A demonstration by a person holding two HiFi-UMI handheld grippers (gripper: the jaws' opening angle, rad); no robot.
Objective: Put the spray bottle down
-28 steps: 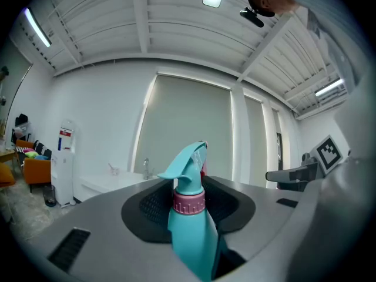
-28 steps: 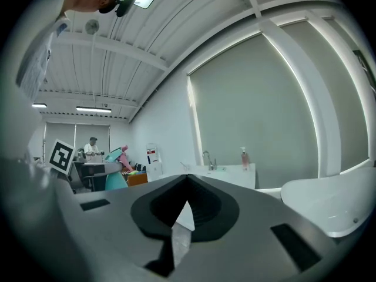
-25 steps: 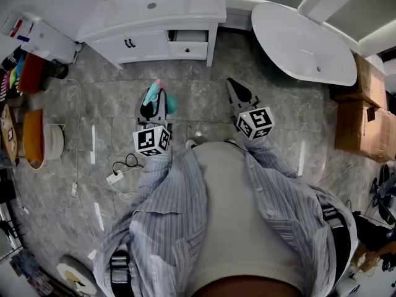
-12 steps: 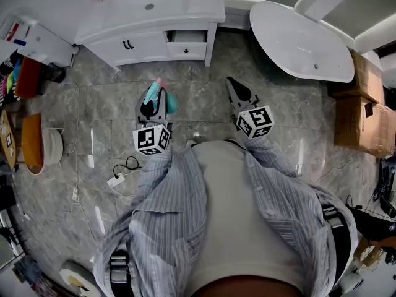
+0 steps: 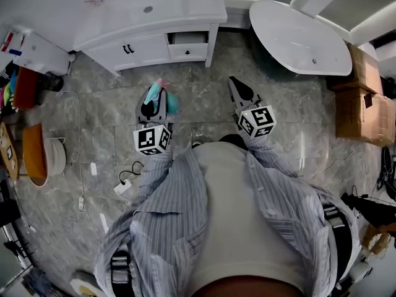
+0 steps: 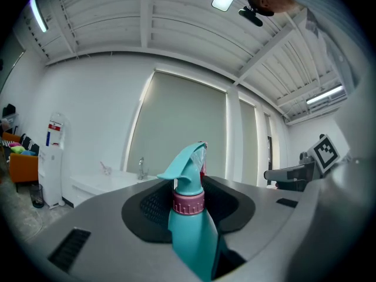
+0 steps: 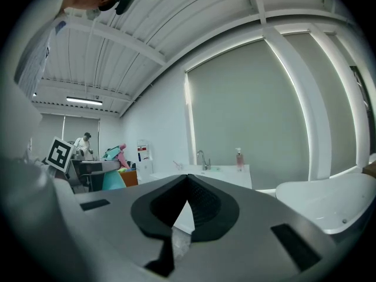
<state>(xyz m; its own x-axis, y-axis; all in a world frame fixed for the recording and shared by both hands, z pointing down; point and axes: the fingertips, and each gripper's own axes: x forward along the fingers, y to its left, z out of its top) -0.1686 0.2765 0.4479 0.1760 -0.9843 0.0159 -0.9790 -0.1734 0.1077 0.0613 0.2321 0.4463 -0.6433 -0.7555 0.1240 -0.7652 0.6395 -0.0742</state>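
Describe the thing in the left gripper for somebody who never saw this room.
Find the white vanity cabinet; in front of it, over the grey floor, is the left gripper. Its jaws clamp a spray bottle: teal with a pink collar, while the right gripper holds nothing.

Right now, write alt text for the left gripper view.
A teal spray bottle with a pink collar, nozzle up, is clamped between the jaws of the left hand-held gripper. Behind it are a white vanity with a tap and a shaded window.
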